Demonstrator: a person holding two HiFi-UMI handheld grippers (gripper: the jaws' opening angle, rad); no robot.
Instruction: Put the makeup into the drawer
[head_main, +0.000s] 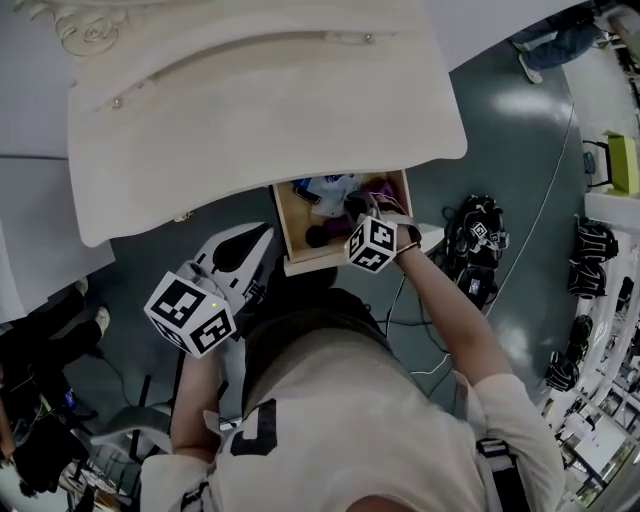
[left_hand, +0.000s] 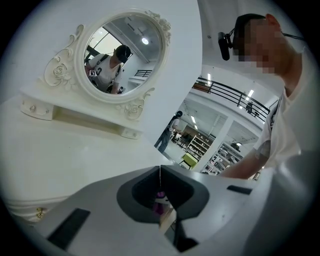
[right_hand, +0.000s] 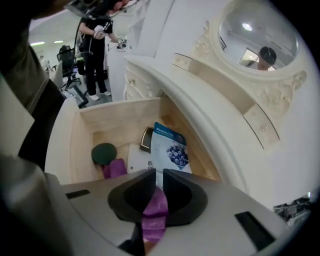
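The wooden drawer (head_main: 293, 232) stands pulled out under the white dressing table (head_main: 250, 90). My right gripper (right_hand: 156, 173) hangs just above it, shut on a purple makeup piece (right_hand: 155, 214) that shows between and behind the jaws. In the drawer (right_hand: 82, 135) lie a dark green round compact (right_hand: 104, 153), another purple piece (right_hand: 116, 167), a blue-and-white blueberry sachet (right_hand: 171, 150) and a small dark case (right_hand: 146, 139). In the head view my right gripper (head_main: 366, 218) is over the drawer's right half. My left gripper (head_main: 258, 243) is left of the drawer; its jaws (left_hand: 160, 173) meet, holding nothing that I can make out.
An oval mirror (left_hand: 122, 52) in an ornate white frame stands on the tabletop. Black gear and cables (head_main: 478, 245) lie on the floor to the right of the drawer. A person (right_hand: 95, 45) in dark clothes stands farther back. A black chair base (head_main: 130, 420) is at the lower left.
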